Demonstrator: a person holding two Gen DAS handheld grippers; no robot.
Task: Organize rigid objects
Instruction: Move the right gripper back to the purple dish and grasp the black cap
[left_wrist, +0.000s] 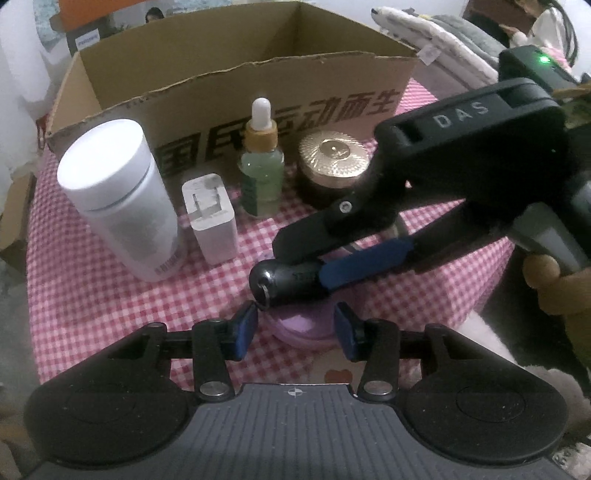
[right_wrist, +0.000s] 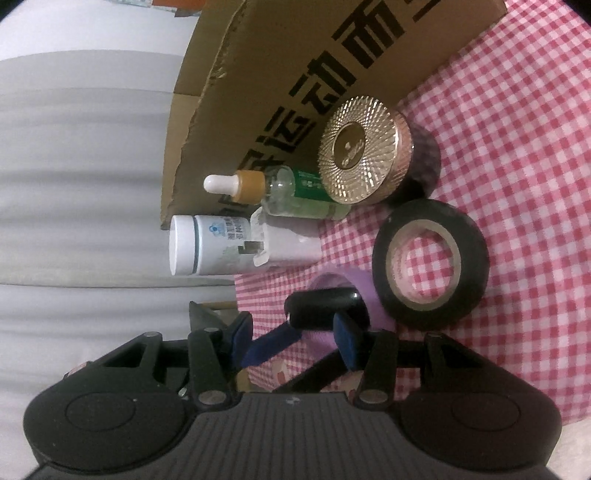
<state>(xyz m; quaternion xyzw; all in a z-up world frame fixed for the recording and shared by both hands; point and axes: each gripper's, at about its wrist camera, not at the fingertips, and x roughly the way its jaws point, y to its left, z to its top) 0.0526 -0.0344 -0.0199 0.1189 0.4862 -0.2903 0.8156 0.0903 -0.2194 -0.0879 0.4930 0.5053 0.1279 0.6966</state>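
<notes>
Pink-checked tablecloth (left_wrist: 92, 295), cardboard box (left_wrist: 221, 74) at far edge empty as far as seen: sorting barely begun.
Small black cylinder with a ring end (left_wrist: 284, 280) is clamped in right gripper (left_wrist: 332, 266), over lilac round tin (left_wrist: 303, 328) near front edge; left gripper (left_wrist: 295, 326) part-open around the tin, contact unclear. White bottle (left_wrist: 122, 199), white plug (left_wrist: 212, 218), dropper bottle (left_wrist: 260, 162), gold-lidded jar (left_wrist: 332, 162), black tape roll (right_wrist: 430, 258) remain outside.
</notes>
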